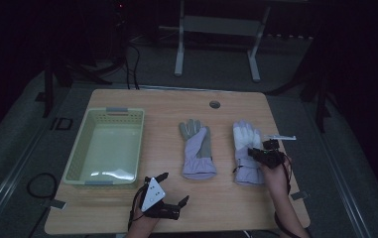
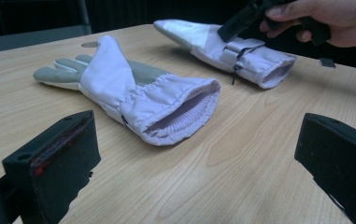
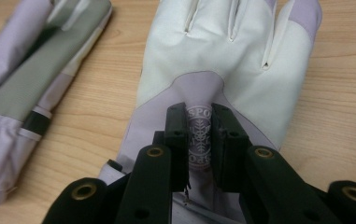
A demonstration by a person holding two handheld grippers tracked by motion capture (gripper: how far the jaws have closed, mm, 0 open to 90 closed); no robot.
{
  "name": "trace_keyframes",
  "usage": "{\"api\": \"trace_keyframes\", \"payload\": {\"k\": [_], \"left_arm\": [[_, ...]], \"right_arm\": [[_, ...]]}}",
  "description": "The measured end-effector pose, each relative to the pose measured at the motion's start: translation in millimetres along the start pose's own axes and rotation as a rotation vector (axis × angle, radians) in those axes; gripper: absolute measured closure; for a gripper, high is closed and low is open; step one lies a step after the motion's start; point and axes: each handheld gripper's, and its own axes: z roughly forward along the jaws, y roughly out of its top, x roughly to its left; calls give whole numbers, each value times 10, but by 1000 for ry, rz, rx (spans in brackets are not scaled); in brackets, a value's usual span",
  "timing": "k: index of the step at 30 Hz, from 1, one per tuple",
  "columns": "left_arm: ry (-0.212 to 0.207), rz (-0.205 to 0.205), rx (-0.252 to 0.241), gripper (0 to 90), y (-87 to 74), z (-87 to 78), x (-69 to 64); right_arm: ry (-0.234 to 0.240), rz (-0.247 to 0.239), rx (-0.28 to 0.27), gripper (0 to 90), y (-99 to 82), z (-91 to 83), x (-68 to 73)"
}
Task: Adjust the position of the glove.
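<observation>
Right glove [image 3: 222,60] lies flat, back up, on the right side of the table [image 1: 216,208], fingers pointing away from the person, cuff toward them. Padded winter glove: looks light, soft and floppy, with no stiffness. Expect it to sag and fold around any pinch point. Fabric looks grippy enough, not fragile. A thin cord dangles off the wrist strap and could snag.

Right gripper [image 3: 199,140] is over the back of the glove at the round logo patch, jaws narrow with a small gap between them. The patch shows between them; can't tell if any cloth is pinched yet. A flat panel gives the pads little to grab. Better bite is the gathered wrist or the cuff rim, where the material bunches and the opening gives an edge.

Second glove [image 1: 197,148] lies just left of it, apart, cuff open toward the person.

Left gripper [image 1: 169,191] is near the front edge, jaws wide, holding nothing.

Basket [image 1: 80,163] sits at the table's left, well apart from both gloves.
</observation>
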Motion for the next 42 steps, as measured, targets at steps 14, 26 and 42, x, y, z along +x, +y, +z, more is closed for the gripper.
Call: {"api": "trace_keyframes", "payload": {"k": [14,26,42], "left_arm": [[-4,0,7,0,1,-1,9],[-14,-5,8,0,2,1,16],[-18,-3,9,0,3,3,18]], "right_arm": [[-14,-38,27,747,-31,174,8],[6,-99,5,570,103,-18,-57],[14,-142,44,479,27,79,-134]]}}
